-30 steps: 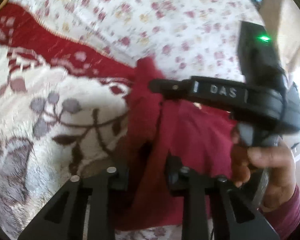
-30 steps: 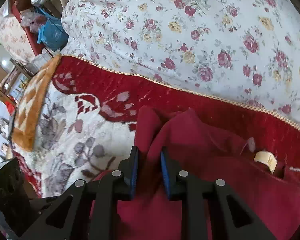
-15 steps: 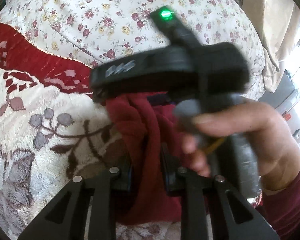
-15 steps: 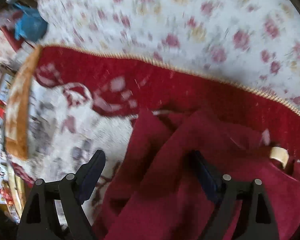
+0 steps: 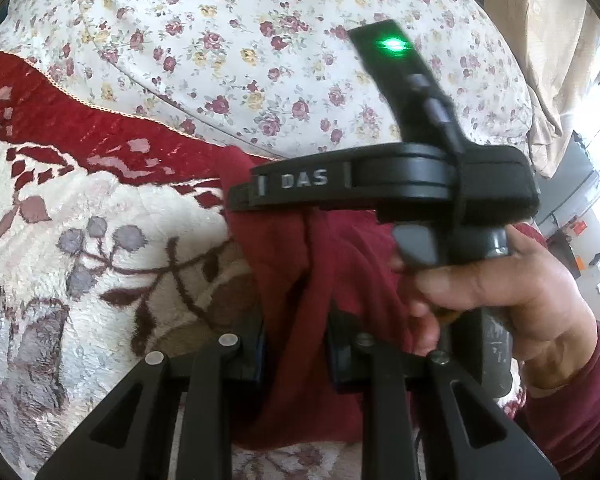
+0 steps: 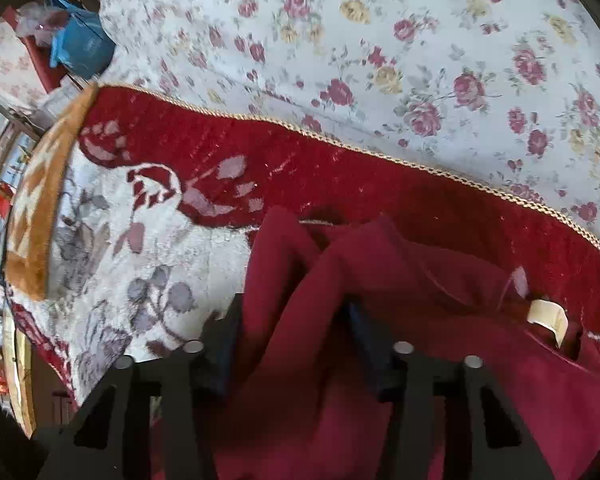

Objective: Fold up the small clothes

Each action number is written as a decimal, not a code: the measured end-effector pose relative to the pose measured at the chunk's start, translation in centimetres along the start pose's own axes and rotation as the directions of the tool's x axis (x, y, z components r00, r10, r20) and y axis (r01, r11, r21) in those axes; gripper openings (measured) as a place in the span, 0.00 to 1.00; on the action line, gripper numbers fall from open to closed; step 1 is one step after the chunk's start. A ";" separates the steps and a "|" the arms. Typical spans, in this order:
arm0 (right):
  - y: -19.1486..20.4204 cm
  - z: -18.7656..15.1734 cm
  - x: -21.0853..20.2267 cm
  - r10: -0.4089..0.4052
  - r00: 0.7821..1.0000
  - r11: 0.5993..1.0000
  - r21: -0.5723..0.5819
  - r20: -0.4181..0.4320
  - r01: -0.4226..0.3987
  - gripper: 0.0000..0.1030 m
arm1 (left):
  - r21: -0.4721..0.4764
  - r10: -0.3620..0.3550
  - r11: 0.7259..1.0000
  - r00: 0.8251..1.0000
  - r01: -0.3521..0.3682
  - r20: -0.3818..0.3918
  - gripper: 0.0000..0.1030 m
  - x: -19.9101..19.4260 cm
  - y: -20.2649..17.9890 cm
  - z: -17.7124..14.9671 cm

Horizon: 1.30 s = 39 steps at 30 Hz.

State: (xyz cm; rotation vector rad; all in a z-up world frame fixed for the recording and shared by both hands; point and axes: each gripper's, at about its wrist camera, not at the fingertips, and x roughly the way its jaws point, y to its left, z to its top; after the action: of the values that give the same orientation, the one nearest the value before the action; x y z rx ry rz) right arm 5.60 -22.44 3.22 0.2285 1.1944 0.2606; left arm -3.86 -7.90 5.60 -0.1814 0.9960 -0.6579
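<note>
A dark red garment point(image 5: 332, 264) lies bunched on a plush blanket point(image 5: 100, 240). My left gripper point(image 5: 296, 352) is shut on a fold of it. In the right wrist view the same garment point(image 6: 380, 280) shows a cream neck label point(image 6: 548, 316) at the right. My right gripper point(image 6: 292, 344) straddles a raised fold with its jaws partly closed around the cloth; the fingers stand a little apart. In the left wrist view the right gripper's black body point(image 5: 380, 184) and the hand holding it point(image 5: 500, 288) hover over the garment.
The blanket has a red border with gold trim point(image 6: 340, 144). Behind it lies a white sheet with rose print point(image 6: 420, 40). An orange cushion edge point(image 6: 40, 200) and a blue bag point(image 6: 80, 44) sit at the far left.
My right gripper opened wide half a second ago and has now narrowed around a fold of the garment. My left gripper kept its hold. The right gripper's body shifted across the left wrist view.
</note>
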 end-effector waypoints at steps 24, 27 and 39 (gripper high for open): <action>-2.1 -2.2 -5.1 0.101 0.988 0.991 0.073 0.113 -0.110 0.27 | 0.048 0.042 0.998 0.999 -0.042 -0.006 0.19 0.5 -1.0 -0.5; -2.7 -3.0 -6.9 0.127 0.981 0.987 0.082 0.144 -0.139 0.26 | 0.053 0.021 0.998 1.000 -0.022 0.003 0.17 -0.3 -1.9 -0.5; -9.5 -9.3 -18.2 0.117 0.955 0.979 0.130 0.274 -0.157 0.26 | 0.231 -0.070 0.970 0.998 0.068 -0.001 0.16 -2.0 -14.2 -2.1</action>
State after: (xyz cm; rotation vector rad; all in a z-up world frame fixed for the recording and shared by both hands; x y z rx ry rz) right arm -8.63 -36.89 13.07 0.4663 0.9337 0.2529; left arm -12.43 -17.66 11.94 -0.0130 0.9016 -0.8309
